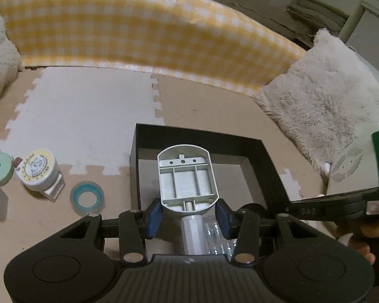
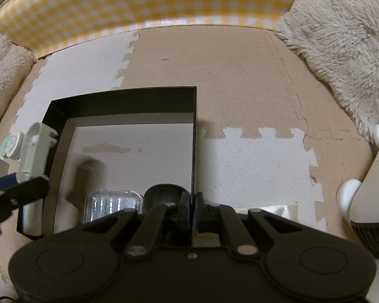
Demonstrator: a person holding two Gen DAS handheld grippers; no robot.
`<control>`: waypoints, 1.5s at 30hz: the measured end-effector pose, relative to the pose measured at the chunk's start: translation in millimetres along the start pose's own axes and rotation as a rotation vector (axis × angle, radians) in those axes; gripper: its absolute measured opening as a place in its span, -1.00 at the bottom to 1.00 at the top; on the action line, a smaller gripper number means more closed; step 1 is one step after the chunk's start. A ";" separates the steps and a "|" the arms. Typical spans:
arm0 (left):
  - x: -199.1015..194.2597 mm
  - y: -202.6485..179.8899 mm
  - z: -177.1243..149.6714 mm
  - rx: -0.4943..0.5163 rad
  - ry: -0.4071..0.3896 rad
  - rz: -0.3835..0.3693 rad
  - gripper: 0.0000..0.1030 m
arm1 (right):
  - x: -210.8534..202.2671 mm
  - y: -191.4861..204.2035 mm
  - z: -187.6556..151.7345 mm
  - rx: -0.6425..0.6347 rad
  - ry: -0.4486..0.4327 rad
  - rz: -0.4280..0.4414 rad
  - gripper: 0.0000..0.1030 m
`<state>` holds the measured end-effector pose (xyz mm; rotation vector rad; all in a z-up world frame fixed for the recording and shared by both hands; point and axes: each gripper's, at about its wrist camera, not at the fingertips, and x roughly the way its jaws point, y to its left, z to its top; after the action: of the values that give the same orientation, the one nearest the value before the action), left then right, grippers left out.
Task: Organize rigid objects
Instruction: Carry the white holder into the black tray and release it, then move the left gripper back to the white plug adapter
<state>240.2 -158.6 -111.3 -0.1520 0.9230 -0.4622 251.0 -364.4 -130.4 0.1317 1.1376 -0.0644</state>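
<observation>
The right gripper [image 2: 191,210] is seen clamped on the black box's [image 2: 123,101] right wall; a clear case [image 2: 113,203] lies inside.

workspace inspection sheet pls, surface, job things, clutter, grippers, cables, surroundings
surface: tan and white foam puzzle mats.
job's things: black box holds a clear plastic case and a dark round item; grey plastic part above the box; tape roll, round dial container and green disc on the mat.
clutter: nothing seen.
grippers: left gripper shut on the grey plastic part; right gripper shut on the box wall.
cables: nothing seen.
surroundings: yellow checked panel, fluffy cushions.
</observation>
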 end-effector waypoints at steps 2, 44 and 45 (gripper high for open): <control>2.3 0.7 -2.4 0.007 0.007 0.025 -0.07 | 0.0 0.0 0.1 -0.002 0.000 -0.001 -0.92; -53.4 -13.0 5.9 0.175 -0.073 0.070 1.00 | 1.1 -0.9 0.3 -0.007 0.001 -0.002 -0.91; -56.1 -8.7 9.6 0.170 -0.088 0.085 1.00 | 1.2 -0.9 0.3 -0.007 0.001 -0.002 -0.91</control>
<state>216.2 -142.0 -61.6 0.0216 0.7971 -0.4494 251.7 -365.4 -131.4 0.1247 1.1390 -0.0618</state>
